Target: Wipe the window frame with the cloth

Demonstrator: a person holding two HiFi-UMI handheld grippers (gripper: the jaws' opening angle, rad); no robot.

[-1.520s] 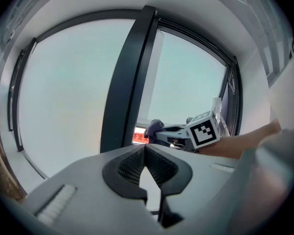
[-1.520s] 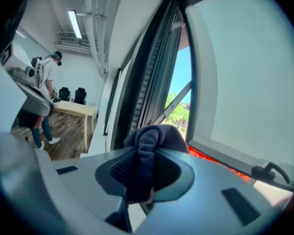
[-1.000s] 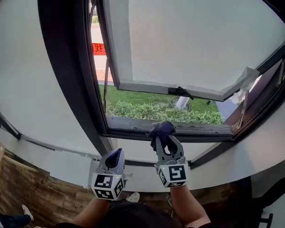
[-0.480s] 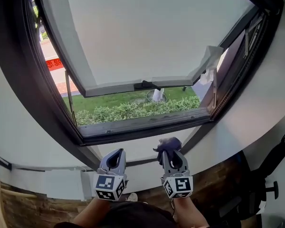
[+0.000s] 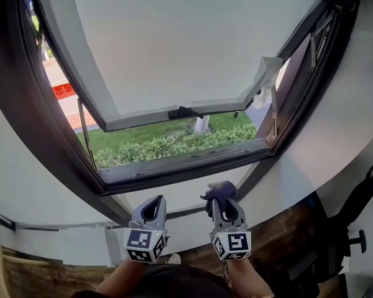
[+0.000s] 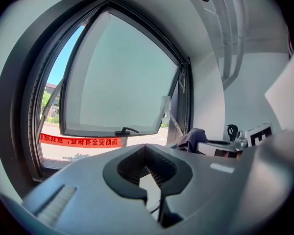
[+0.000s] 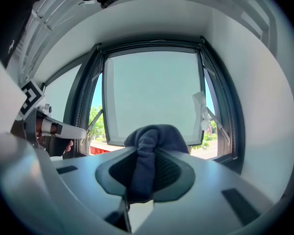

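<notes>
Pinching a dark blue cloth w/ the rt gripper, low centre of the head view; jaws pressed onto the fabric in the rt gripper view, wad bulging up past the tips, a strip trailing down btwn the pads. Holding the lt gripper just beside it, to its left in the head view, jaws closed together w/ nothing btwn them per the lt gripper view. Nothing touching the window frame yet: cloth sitting below the bottom rail, over the pale wall under the opening, near the rail but apart from it. Key relation, as judged: rail straight ahead of the cloth and up-picture from it, long axis running across the head view from lower left to mid right, rising slightly toward the rt end. So likely a short reach fwd w/ the cloth, then a sideways stroke along that axis rather than into it. Rt gripper clearly the nearer one and the only one carrying cloth; lt looks idle, prob. just along for balance. Sash swung outward, filling the upper centre, its lower edge hanging over the hedge outside, well above the rail, so approx. free access to the rail top. Possible snag: rt end of the rail meeting the side hinge arm at mid right, tight corner for a bulky wad. Wiping judged not yet begun.
</notes>
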